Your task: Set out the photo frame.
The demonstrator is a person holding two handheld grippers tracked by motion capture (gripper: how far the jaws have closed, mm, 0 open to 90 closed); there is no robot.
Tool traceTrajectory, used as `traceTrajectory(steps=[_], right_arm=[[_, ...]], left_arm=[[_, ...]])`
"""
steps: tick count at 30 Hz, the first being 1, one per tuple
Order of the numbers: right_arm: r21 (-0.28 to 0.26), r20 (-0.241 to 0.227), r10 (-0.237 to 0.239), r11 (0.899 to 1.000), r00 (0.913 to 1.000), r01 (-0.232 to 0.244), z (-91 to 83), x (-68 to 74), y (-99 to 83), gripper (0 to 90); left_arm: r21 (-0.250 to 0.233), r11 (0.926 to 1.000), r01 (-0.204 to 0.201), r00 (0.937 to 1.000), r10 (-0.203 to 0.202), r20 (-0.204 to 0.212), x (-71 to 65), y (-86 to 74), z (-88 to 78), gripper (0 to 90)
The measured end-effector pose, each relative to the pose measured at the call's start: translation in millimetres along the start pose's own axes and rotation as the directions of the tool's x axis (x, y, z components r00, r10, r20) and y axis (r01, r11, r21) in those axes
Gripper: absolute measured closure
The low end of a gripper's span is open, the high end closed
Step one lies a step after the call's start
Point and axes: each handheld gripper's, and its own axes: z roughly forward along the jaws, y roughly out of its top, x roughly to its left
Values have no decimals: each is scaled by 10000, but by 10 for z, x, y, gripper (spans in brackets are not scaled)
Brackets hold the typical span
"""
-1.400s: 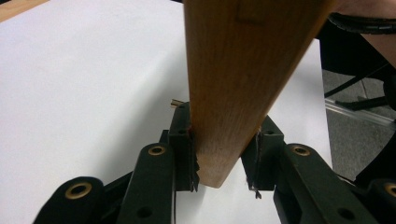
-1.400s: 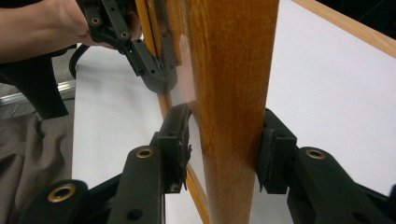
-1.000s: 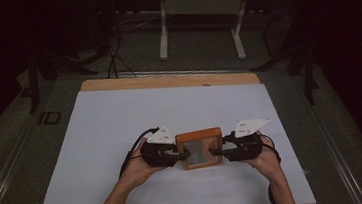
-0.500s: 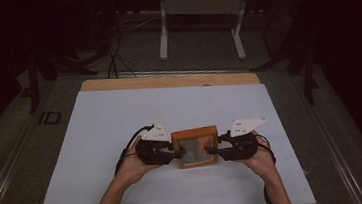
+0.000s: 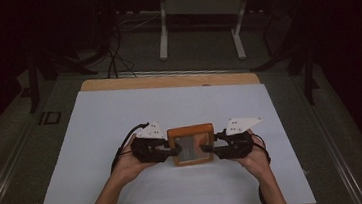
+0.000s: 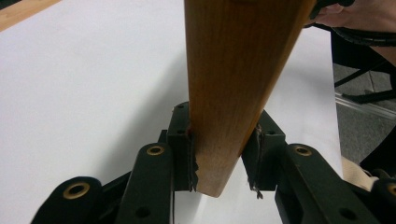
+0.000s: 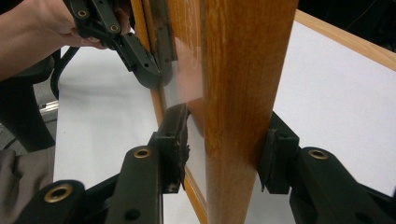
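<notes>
The left gripper (image 5: 174, 152) clamps the wooden frame (image 5: 191, 144) at its 9 o'clock edge, the right gripper (image 5: 207, 149) at 3 o'clock, above the desk (image 5: 95, 120).

The high view is dim, its surroundings nearly black, with the white counter (image 5: 122, 138) lit evenly. Both gripper views are brighter; the wooden frame (image 7: 247, 93) shows soft glare, and distant edges blur.
</notes>
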Motion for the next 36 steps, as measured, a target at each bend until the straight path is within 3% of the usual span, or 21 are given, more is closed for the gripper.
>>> traceTrajectory(steps=[12, 27, 36], right_arm=[[-266, 178, 253, 9993, 9995, -249, 87, -12, 48, 567], [-515, 192, 476, 9976, 9987, -466, 181, -8, 82, 562], [-212, 151, 953, 9952, 9953, -950, 311, -33, 36, 569]], left_arm=[[-195, 9994, 299, 9993, -303, -219, 59, -7, -70, 666], [-238, 9990, 371, 9988, -378, -306, 118, -23, -163, 662], [-11, 9956, 939, 9955, -939, -113, 246, -117, -131, 646]])
